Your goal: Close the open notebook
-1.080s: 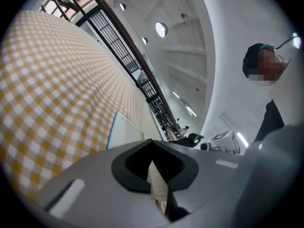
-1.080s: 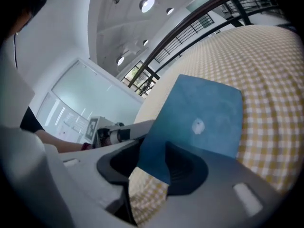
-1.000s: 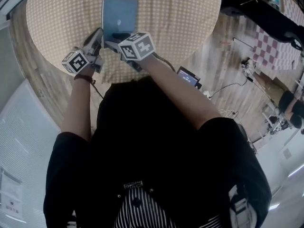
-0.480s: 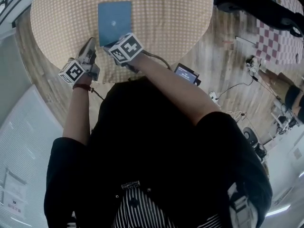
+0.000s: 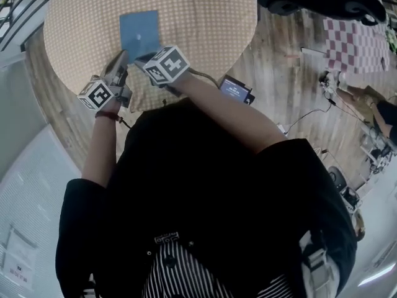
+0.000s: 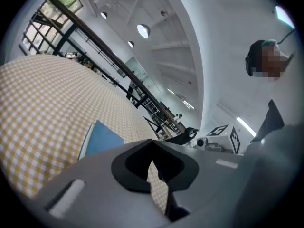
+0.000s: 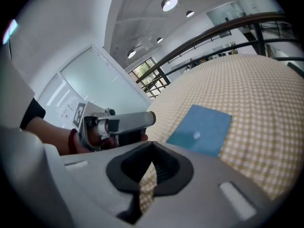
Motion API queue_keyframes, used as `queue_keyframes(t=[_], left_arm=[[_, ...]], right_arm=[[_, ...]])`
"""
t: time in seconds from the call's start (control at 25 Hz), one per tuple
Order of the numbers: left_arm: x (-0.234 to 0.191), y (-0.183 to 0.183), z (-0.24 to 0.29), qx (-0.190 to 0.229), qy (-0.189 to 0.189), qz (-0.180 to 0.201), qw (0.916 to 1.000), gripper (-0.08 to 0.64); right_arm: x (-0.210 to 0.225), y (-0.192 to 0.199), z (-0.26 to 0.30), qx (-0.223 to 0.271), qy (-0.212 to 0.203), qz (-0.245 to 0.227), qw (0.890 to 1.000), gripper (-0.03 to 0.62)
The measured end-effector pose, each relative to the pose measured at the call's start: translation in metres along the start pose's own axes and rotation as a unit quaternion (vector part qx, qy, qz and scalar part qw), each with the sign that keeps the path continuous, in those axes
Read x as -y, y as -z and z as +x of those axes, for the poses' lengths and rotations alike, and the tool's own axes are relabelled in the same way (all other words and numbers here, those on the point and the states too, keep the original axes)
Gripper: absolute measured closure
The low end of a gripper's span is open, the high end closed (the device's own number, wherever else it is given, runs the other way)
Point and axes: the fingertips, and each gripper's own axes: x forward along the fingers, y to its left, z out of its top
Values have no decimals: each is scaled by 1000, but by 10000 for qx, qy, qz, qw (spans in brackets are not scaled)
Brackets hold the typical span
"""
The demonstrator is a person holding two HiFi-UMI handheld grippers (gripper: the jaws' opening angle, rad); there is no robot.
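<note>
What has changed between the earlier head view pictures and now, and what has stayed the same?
The left tool and the right tool have drawn back from the near edge of the blue notebook, toward the person. Both are now shut with nothing between their jaws. The notebook stays closed and flat on the checked tablecloth.

flat notebook [image 5: 139, 33], bare tablecloth [image 5: 205, 17] all around

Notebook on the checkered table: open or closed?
Closed. The notebook lies flat with only its blue cover showing; no pages are spread.
</note>
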Motion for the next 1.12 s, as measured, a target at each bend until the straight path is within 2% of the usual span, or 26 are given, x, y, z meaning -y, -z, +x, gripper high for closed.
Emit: queue_keyframes(t=[0.08, 0.2, 0.32, 0.4, 0.48, 0.56, 0.64, 0.84, 0.96, 1.12], left_arm=[[24, -2, 10, -282, -21, 602, 9978, 557], [67, -12, 14, -545, -120, 1604, 9855, 557], [113, -35, 13, -302, -195, 2170, 9755, 557], [143, -51, 13, -71, -221, 2476, 9686, 557], [169, -60, 9, 107, -141, 2877, 9575, 557], [187, -65, 2, 216, -71, 3278, 9445, 557], [194, -67, -2, 309, -41, 3366, 9411, 557], [196, -66, -3, 404, -23, 3193, 9468, 557], [198, -66, -2, 423, -37, 3268, 9441, 557], [201, -67, -3, 400, 26, 3300, 9431, 557]], right_arm=[[3, -14, -32, 317, 155, -138, 9993, 591], [0, -45, -90, 1081, 439, -363, 9925, 591], [-10, -77, -154, 1882, 707, -616, 9776, 591], [-20, -90, -190, 2290, 958, -976, 9638, 591], [-33, -95, -210, 2525, 1146, -1201, 9532, 591], [-42, -96, -216, 2647, 1153, -1121, 9508, 591], [-47, -97, -214, 2666, 1093, -1064, 9517, 591], [-50, -93, -208, 2542, 1071, -1219, 9534, 591], [-55, -92, -207, 2499, 1208, -1481, 9492, 592], [-66, -91, -201, 2461, 1156, -1537, 9500, 592]])
